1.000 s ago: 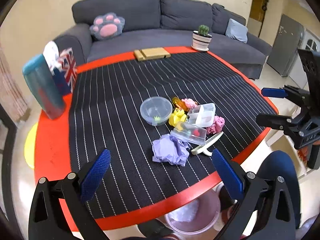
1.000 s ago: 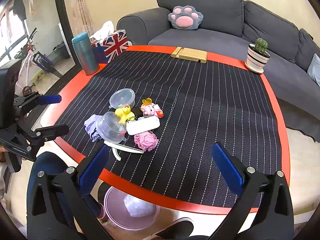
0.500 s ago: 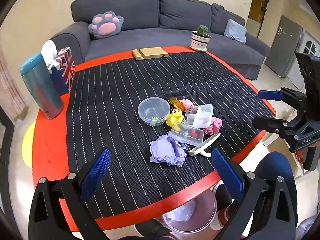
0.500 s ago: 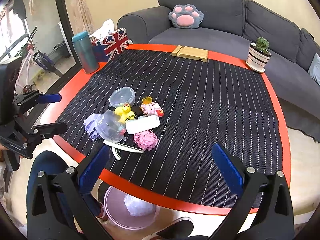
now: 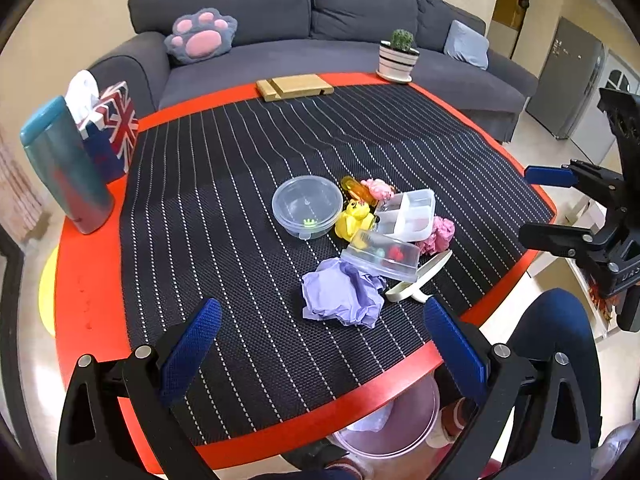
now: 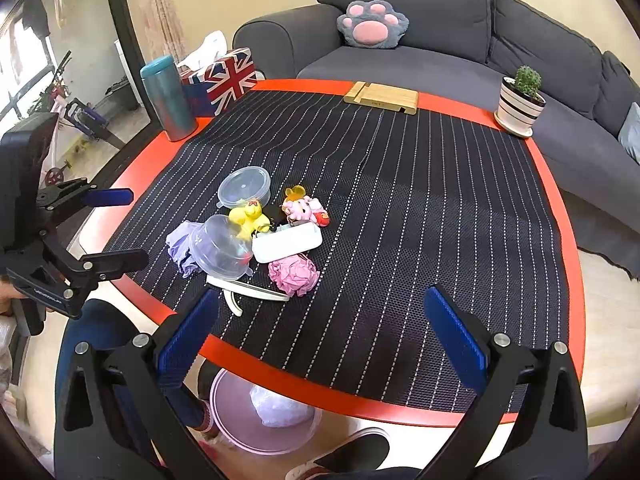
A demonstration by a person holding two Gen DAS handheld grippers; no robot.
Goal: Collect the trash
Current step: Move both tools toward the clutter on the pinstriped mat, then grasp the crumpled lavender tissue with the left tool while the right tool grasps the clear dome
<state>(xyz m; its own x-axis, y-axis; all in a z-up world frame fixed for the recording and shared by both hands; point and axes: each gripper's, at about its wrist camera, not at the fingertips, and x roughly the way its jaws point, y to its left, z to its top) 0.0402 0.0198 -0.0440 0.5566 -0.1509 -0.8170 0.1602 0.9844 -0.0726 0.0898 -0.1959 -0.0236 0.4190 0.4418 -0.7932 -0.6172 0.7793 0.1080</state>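
A pile sits on the striped mat: crumpled purple paper (image 5: 342,294) (image 6: 180,246), crumpled pink paper (image 5: 438,234) (image 6: 294,276), round clear containers (image 5: 307,205) (image 6: 244,188), a tipped clear tub (image 5: 380,255) (image 6: 220,246), a white divided box (image 5: 408,214) (image 6: 288,242), a yellow duck toy (image 5: 352,220) (image 6: 246,216), a pink toy (image 6: 306,210) and a white plastic strip (image 5: 420,278) (image 6: 248,290). My left gripper (image 5: 320,356) hangs open above the near table edge, short of the purple paper. My right gripper (image 6: 320,344) is open too, near the pink paper. A pink bin (image 5: 390,424) (image 6: 264,412) stands under the table edge.
At the table's left stand a teal tumbler (image 5: 64,168) (image 6: 168,98) and a Union Jack tissue box (image 5: 114,128) (image 6: 224,78). A wooden stand (image 5: 294,87) (image 6: 380,98) and a potted cactus (image 5: 398,56) (image 6: 520,100) sit at the far edge before a grey sofa (image 5: 280,12). A person's blue-clad leg (image 5: 560,344) is beside the table.
Both views have shifted slightly: the left gripper has eased back and up a little from the pile. Both grippers stay open, and nothing on the table has moved.
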